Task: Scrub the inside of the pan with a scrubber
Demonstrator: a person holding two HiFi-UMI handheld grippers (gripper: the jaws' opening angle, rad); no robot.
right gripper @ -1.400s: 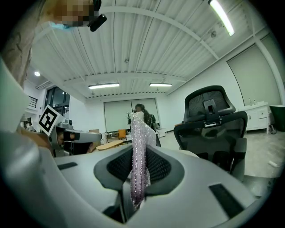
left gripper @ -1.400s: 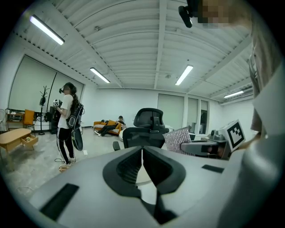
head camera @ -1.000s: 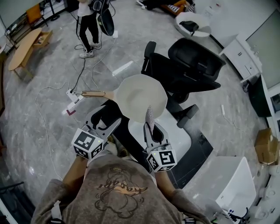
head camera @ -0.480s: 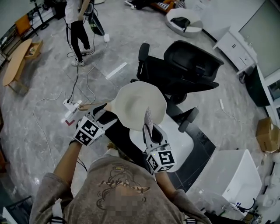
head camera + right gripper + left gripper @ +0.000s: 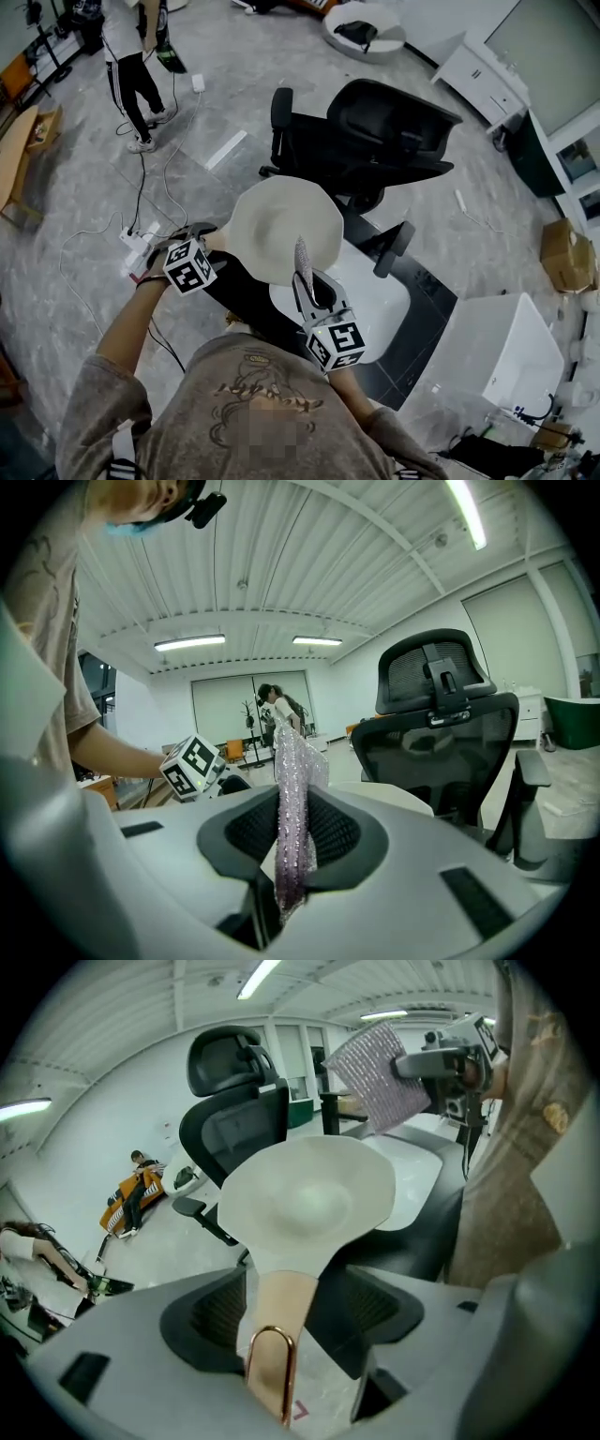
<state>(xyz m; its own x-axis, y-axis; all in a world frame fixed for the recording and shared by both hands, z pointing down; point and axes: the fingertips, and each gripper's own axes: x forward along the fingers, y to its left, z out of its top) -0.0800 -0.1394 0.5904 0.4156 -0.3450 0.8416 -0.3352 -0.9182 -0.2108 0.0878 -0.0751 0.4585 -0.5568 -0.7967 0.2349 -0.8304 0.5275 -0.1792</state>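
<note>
A cream pan rests on the table, its copper-coloured handle pointing toward me. My left gripper straddles that handle. Its jaws have just been opening, and in the left gripper view the pads stand apart from the handle on both sides. My right gripper is shut on a glittery silver-purple scrubber, held upright over the pan's near rim. The same scrubber hangs pinched between the pads in the right gripper view. It also shows as a scrubber above the pan's far side.
The table is black with a white top. A black office chair stands just beyond it. A person stands at the far left, with cables and a power strip on the floor. A white bin sits at right.
My left gripper has swung from beside my body forward and down onto the pan handle, rolling as it went. The right gripper with the scrubber has barely shifted.
</note>
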